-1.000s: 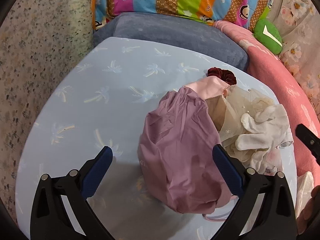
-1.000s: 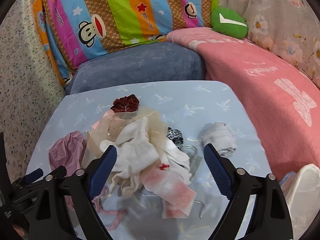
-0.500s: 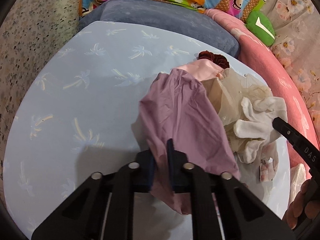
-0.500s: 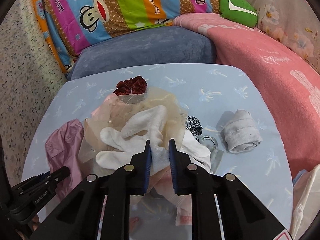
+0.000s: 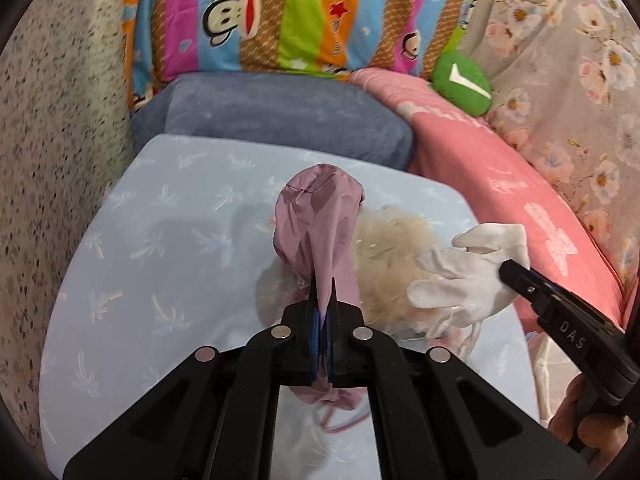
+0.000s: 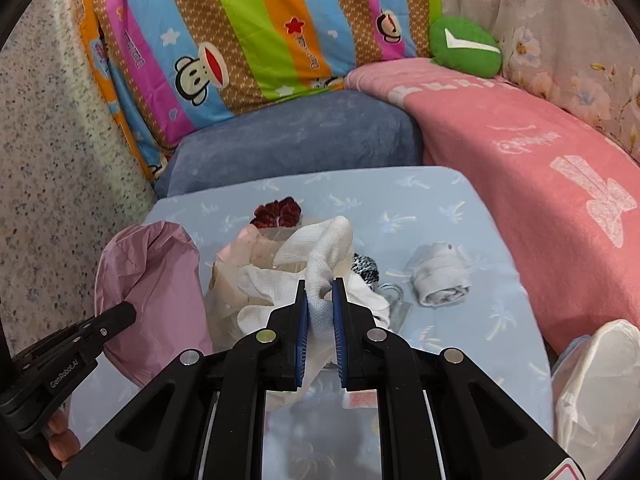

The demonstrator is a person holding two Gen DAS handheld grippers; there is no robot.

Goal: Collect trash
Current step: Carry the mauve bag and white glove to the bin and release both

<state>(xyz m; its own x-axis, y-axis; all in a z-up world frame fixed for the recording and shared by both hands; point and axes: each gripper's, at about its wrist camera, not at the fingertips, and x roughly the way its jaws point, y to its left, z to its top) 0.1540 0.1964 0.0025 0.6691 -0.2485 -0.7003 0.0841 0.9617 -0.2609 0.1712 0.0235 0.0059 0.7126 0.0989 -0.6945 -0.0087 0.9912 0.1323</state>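
Note:
My left gripper (image 5: 323, 312) is shut on a mauve plastic bag (image 5: 320, 224) and holds it lifted above the light blue table (image 5: 160, 264). The bag also shows at the left of the right wrist view (image 6: 148, 280). My right gripper (image 6: 319, 308) is shut on a white glove (image 6: 324, 256), raised off a pile of beige netting (image 6: 228, 292). The glove shows in the left wrist view (image 5: 472, 272) beside the fluffy beige netting (image 5: 384, 248). A dark red scrunchie (image 6: 278, 212), a rolled grey sock (image 6: 440, 280) and a black-and-white item (image 6: 366, 266) lie on the table.
A blue-grey cushion (image 6: 296, 140) and a striped monkey-print pillow (image 6: 240, 32) stand behind the table. A pink blanket (image 6: 540, 160) runs along the right, with a green plush (image 6: 466, 46) at its far end. A white plastic bag (image 6: 596, 384) sits at the table's right front corner.
Both grippers went from open to shut, the left on the mauve bag and the right on the white glove. Both have since lifted their loads up off the table.

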